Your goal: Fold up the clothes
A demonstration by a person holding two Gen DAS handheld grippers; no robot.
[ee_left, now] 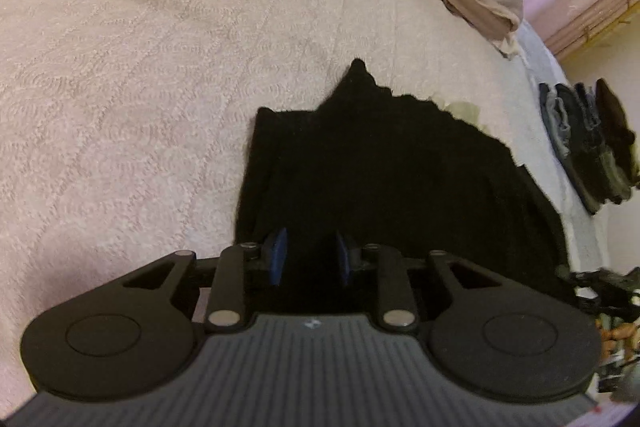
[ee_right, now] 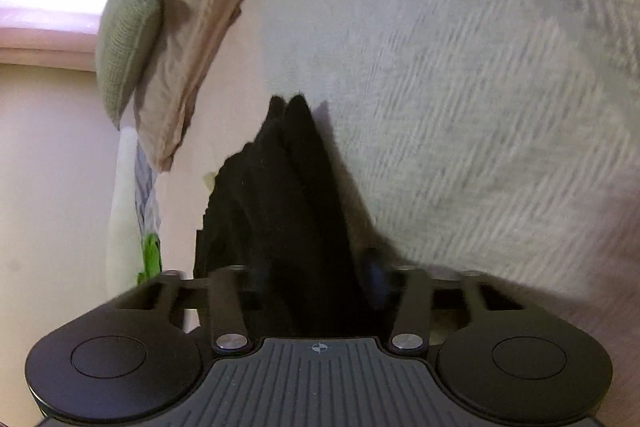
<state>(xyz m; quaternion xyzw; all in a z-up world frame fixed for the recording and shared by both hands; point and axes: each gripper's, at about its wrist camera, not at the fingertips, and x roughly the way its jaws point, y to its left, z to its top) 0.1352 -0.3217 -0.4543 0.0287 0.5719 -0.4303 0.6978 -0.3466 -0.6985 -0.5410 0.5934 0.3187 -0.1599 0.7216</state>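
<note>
Where visible, black garment [ee_left: 384, 163], seemingly bunched.

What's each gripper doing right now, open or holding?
Left gripper: jaws closed on the black garment.
Right gripper: black garment between its fingers, but blur hides whether it grips.
</note>
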